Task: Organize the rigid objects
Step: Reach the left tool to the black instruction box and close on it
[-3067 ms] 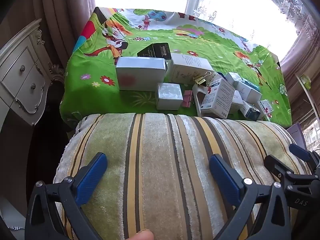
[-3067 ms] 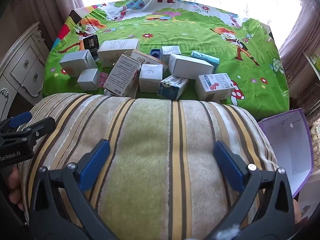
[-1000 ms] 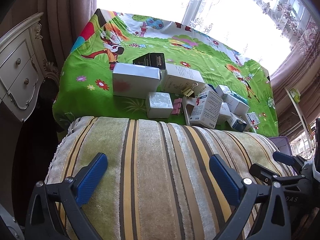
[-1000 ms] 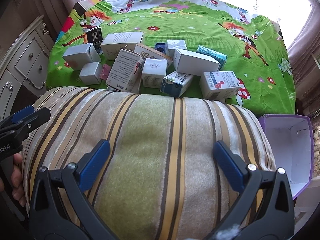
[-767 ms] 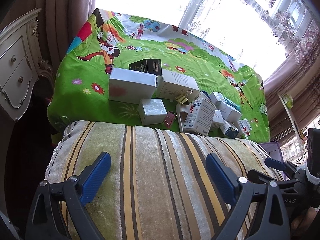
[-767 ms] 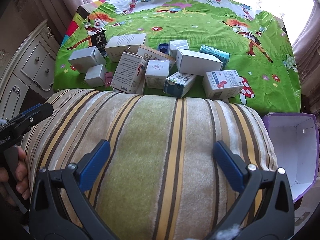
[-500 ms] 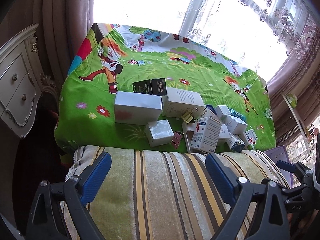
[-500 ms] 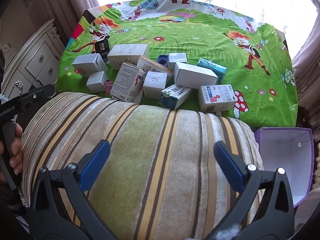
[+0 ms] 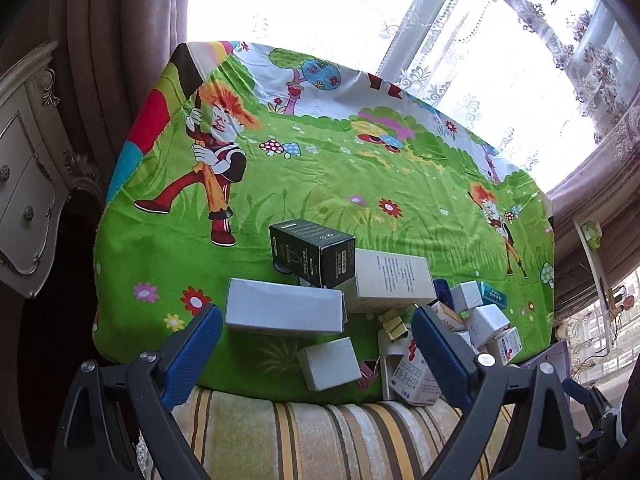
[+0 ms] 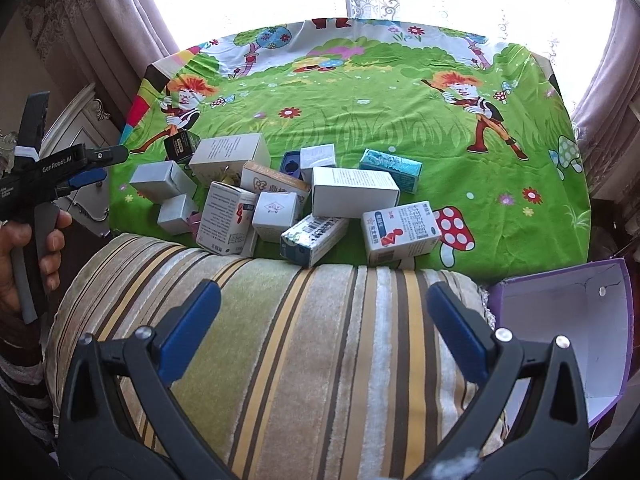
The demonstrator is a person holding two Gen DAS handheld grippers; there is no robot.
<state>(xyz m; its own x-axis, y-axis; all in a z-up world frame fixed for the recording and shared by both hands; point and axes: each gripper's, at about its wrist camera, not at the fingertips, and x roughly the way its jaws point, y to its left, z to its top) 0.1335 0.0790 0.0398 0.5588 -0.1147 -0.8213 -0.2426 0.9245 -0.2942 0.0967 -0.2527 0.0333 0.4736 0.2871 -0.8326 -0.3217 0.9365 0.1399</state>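
Several small cardboard boxes lie in a heap on a table with a green cartoon cloth (image 9: 360, 184). They include a dark green box (image 9: 314, 252), a long white box (image 9: 282, 312), a small white box (image 9: 330, 362), a white box with a red figure (image 10: 400, 232) and a teal box (image 10: 392, 168). My left gripper (image 9: 316, 346) is open and empty, raised above the near table edge in front of the white boxes. My right gripper (image 10: 320, 330) is open and empty over a striped cushion (image 10: 304, 352), short of the heap.
An open purple box with a white inside (image 10: 568, 328) stands right of the cushion, below the table's right corner. A white carved drawer chest (image 9: 28, 184) stands at the left. Curtains and a bright window lie behind the table.
Both grippers have risen and moved forward towards the table. The left one now looks over the cushion's far edge onto the boxes. Both stay open.
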